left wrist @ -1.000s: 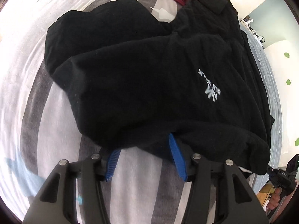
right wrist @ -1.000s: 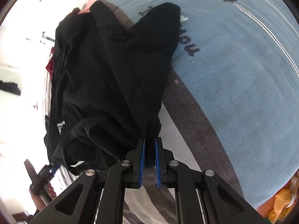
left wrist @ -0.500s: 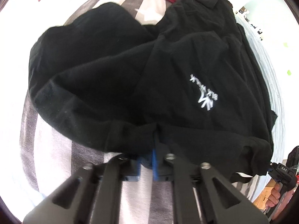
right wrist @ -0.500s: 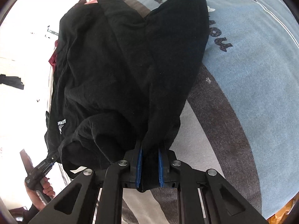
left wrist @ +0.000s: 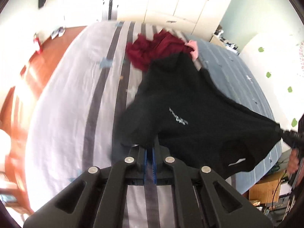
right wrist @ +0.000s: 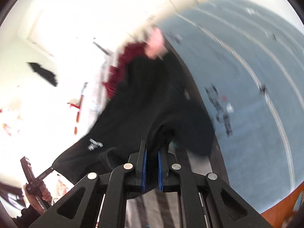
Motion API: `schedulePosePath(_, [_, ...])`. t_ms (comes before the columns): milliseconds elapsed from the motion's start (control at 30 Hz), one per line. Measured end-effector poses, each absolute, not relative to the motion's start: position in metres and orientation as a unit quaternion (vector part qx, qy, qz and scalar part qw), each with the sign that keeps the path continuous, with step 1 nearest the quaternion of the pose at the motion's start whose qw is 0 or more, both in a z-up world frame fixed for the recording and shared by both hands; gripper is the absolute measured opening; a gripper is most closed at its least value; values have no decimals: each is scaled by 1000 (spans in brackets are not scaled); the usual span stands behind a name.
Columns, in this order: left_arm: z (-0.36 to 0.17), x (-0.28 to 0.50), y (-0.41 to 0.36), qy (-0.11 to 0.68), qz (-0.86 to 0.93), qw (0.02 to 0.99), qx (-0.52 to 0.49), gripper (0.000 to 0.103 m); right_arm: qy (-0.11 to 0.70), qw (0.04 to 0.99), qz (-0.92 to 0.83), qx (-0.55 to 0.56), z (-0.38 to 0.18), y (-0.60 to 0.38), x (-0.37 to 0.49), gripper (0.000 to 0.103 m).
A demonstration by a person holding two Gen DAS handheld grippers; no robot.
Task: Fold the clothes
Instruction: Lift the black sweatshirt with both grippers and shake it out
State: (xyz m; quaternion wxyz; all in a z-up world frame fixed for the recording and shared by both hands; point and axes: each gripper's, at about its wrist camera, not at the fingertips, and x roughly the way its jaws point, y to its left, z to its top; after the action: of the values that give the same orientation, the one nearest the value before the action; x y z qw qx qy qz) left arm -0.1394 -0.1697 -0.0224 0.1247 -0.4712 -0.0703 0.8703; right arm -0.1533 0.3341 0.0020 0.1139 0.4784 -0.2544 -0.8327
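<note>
Black shirt point(left wrist: 182, 102) hangs stretched above a striped bed point(left wrist: 76, 95), pinched at two points of its near edge. Left claw point(left wrist: 150, 152) is clenched on a fold of the dark cloth, its blue pads pressed nearly together; right claw point(right wrist: 152, 163) grips another bunch of the same fabric, its jaws closing on the cloth between the blue pads. Small pale lettering on the chest point(left wrist: 178, 116) is too blurred to read, as is dark print on the blue half of the bedcover point(right wrist: 220, 106). A white tag point(left wrist: 236, 161) shows near the hem. Behind the shirt lie a maroon garment point(left wrist: 152, 51) and a pink one point(left wrist: 193, 46). White cupboards point(left wrist: 180, 3) line the far wall.
</note>
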Motion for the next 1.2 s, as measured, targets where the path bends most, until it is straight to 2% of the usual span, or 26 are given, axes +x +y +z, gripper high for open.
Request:
schedulePosePath(167, [94,-104,-184,-94,892,120,-425,3,-228,149,-857,438,122,337,-134,8])
schedulePosePath(300, [159,-119,-187,-95,915,108,-377,3,-222,158,-874,402,202,351,-123,8])
schedulePosePath(400, [179,-151,-193,-101,926,104,-348,3,-213,148,-888,379,235,358,-141,8])
schedulePosePath(533, [204,-214,-197,-105,931,93,-336,3,-208,139,-897,364,246,350,-204,8])
schedulePosePath(600, [220,-245,-200,-99,936,83,-327,3,-195,132,-902,362,245,340,-252,8])
schedulePosePath(733, [217,-361,-173,-81,949,59,-298,3,-161,116,-913,357,254,319,-363,8])
schedulePosePath(867, [273,-447,-160,-82,961,46,-262,3,-138,117,-926,332,300,297,-460,8])
schedulePosePath(1000, [379,-459,-155,-57,983,43,-170,3,-124,128,-956,233,414,285,-493,8])
schedulePosePath(1067, [409,-445,-156,-45,988,44,-138,3,-126,131,-965,190,457,290,-488,8])
schedulePosePath(1133, [412,-430,-162,-41,990,48,-128,3,-122,133,-969,168,477,295,-479,8])
schedulePosePath(1200, [388,-411,-169,-36,988,52,-143,3,-101,132,-972,168,469,297,-466,8])
